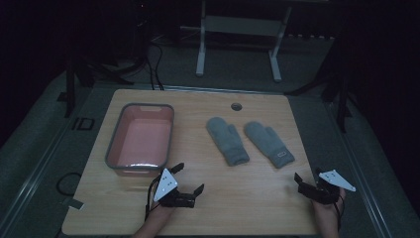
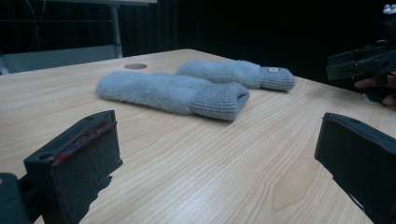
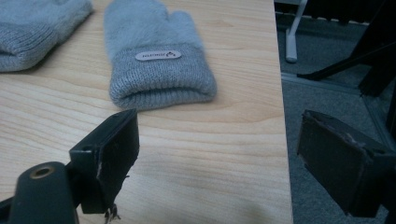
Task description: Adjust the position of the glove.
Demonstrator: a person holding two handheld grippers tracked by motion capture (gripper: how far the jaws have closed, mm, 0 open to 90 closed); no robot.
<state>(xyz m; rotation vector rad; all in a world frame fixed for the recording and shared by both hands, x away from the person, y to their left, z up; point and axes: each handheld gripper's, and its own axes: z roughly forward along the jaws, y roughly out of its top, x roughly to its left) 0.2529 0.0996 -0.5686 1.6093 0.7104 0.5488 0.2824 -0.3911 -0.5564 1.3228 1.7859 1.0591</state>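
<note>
Two grey knitted mittens lie side by side on the wooden table (image 1: 237,198), cuffs toward me. The left mitten (image 1: 226,139) (image 2: 173,91) (image 3: 32,28) is plain. The right mitten (image 1: 268,143) (image 2: 233,72) (image 3: 154,60) has a small label on its cuff. My left gripper (image 1: 188,178) (image 2: 217,163) rests low near the front edge, open and empty, pointing across the table at the mittens. My right gripper (image 1: 307,174) (image 3: 224,158) is near the front right corner, open with nothing between its fingers, just short of the labelled mitten's cuff.
A grey bin (image 1: 115,144) with a pink inside stands at the table's left, just beyond my left gripper. A round cable hole (image 1: 236,106) sits near the far edge. The table's right edge (image 3: 280,116) runs close to my right gripper, with grey floor beyond.
</note>
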